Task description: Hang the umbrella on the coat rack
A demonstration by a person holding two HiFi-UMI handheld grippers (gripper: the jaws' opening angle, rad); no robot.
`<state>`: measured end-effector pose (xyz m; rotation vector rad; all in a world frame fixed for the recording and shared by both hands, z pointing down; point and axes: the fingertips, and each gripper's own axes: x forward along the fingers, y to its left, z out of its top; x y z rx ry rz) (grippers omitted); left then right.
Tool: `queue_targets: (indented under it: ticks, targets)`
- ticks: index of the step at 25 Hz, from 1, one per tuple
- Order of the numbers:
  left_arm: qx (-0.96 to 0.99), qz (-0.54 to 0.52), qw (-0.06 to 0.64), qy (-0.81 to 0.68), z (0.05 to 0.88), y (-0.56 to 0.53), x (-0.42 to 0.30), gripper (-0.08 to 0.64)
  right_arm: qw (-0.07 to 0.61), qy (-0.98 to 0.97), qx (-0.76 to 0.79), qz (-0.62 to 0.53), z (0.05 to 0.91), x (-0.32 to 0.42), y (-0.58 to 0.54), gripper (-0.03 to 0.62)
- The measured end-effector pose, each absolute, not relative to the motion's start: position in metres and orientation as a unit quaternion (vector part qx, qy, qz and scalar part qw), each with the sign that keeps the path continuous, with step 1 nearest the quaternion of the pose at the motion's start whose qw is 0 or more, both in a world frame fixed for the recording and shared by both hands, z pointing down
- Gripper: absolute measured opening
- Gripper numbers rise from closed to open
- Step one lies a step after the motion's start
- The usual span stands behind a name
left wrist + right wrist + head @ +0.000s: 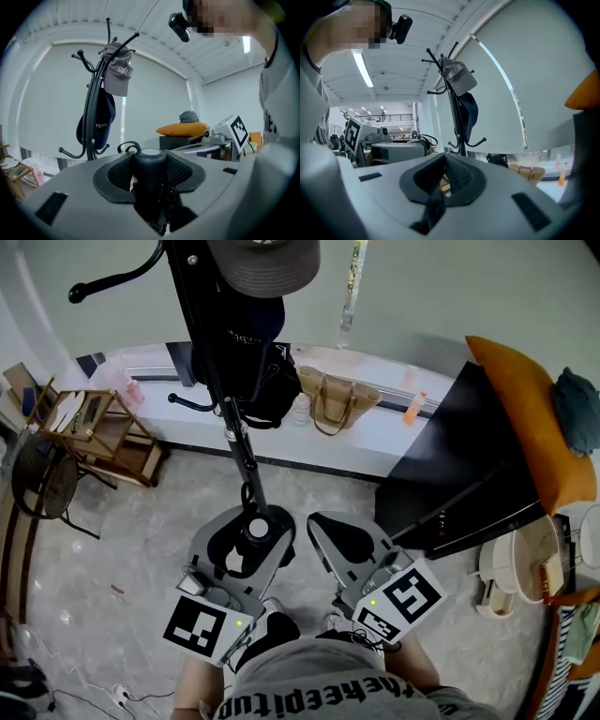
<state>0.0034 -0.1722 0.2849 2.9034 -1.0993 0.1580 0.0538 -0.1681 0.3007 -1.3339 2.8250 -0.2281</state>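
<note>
My left gripper (251, 538) is shut on the black umbrella (255, 529), whose round pale-topped end stands up between the jaws (150, 176). The rest of the umbrella is hidden under the gripper. The black coat rack (211, 352) rises just ahead of it, left of centre in the left gripper view (91, 112). A grey cap (267, 263) and a navy cap (248, 329) hang on it. A curved upper hook (103, 282) and a lower hook (192, 401) are bare. My right gripper (339, 538) is beside the left, shut with nothing in it (443, 176).
A woven handbag (333, 399) and an orange bottle (415, 407) sit on the white window ledge behind the rack. A black cabinet (459, 465) with an orange cushion (530, 418) stands at the right. A wooden shelf (94, 427) and a round chair (42, 479) are at the left.
</note>
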Motion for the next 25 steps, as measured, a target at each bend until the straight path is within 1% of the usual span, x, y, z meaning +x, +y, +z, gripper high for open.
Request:
queue_targets:
  ticks: [25]
  targets:
    - [0.965, 0.083, 0.031, -0.245, 0.317, -0.207, 0.005, 0.209, 0.004, 0.858, -0.505, -0.096, 0.320, 0.045, -0.195, 0.012]
